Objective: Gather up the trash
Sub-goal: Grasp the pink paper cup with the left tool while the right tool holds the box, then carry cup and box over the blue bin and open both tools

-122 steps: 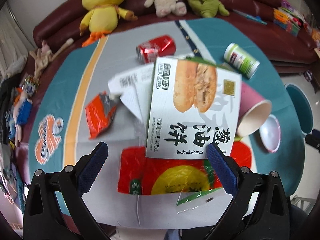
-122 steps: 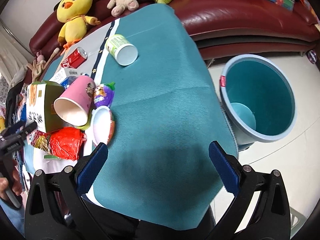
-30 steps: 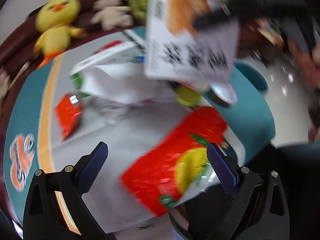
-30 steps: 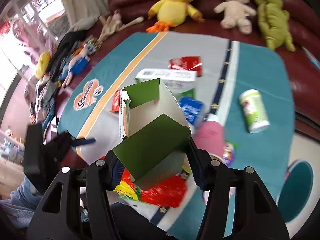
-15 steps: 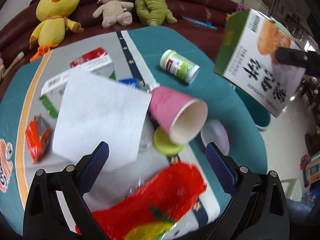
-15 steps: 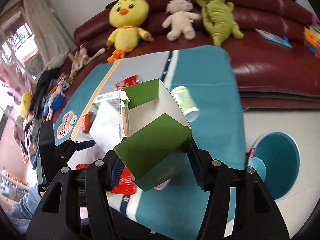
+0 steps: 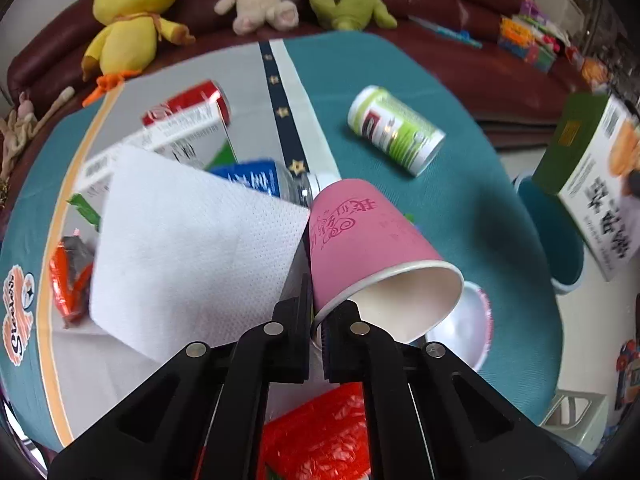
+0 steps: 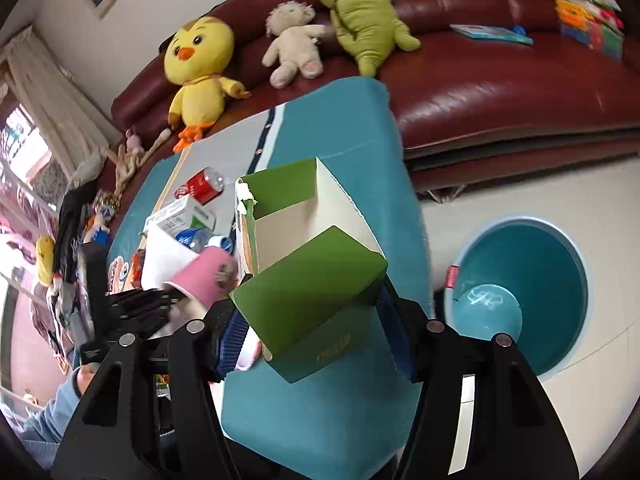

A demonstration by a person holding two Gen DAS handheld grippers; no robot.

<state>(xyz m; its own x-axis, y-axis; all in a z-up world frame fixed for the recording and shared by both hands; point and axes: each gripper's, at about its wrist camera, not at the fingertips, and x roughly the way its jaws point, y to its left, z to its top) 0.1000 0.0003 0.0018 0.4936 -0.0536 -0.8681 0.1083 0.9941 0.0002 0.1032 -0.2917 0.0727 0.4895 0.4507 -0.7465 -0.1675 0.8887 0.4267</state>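
A pink paper cup [image 7: 372, 240] lies on its side on the table, mouth towards me. My left gripper [image 7: 316, 320] is shut on the near edge of its rim. Part of the cup rests on a white paper napkin [image 7: 192, 248]. My right gripper [image 8: 312, 320] is shut on an open green and white food box [image 8: 308, 272], held in the air over the table's right edge. That box [image 7: 596, 184] also shows at the right of the left wrist view, above the teal bin [image 7: 556, 224]. From the right wrist, the bin [image 8: 560, 264] stands on the floor to the right, and the pink cup [image 8: 204, 272] sits at the left.
Other litter on the table: a green and white tub [image 7: 394, 134], a red can [image 7: 188, 102], a white carton [image 7: 168, 140], a blue-labelled bottle [image 7: 248, 176], a small red packet [image 7: 70, 280], a red bag [image 7: 320, 436] and a white lid [image 7: 472, 320]. Plush toys line the sofa [image 8: 500, 80] behind.
My left gripper went from wide open to shut on the pink cup's rim after moving in on it. The right gripper carried the box rightward, and the bin now looks nearer.
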